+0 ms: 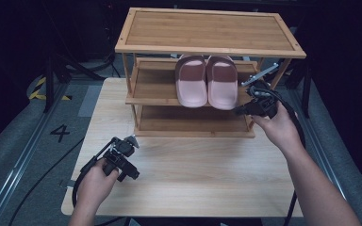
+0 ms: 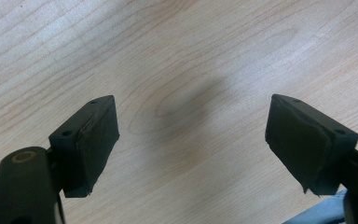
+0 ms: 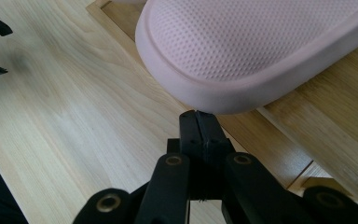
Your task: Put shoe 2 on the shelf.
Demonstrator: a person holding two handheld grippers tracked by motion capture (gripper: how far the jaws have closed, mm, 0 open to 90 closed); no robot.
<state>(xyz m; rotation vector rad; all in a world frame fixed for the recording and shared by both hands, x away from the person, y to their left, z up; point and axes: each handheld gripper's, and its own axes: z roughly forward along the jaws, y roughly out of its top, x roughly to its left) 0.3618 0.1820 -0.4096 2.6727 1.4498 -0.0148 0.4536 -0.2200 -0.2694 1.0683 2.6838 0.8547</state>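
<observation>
Fingers of the right gripper [image 3: 199, 122] are pressed flat together, gripping nothing; their tips sit just at the rounded edge of the right pink rubber slipper [image 3: 261, 51], and whether they touch it is hard to tell. That slipper lies beside its left pink twin [image 1: 191, 80] on the middle shelf of the three-tier bamboo shoe rack [image 1: 207, 30], at twelve o'clock on the pale wooden counter [image 1: 193, 179]. The top tier hides both slippers' far ends. The right hand [image 1: 275, 126] reaches in from four o'clock. The left gripper [image 2: 191, 140] hangs at eight o'clock, fingers wide apart over bare wood, pointing down.
</observation>
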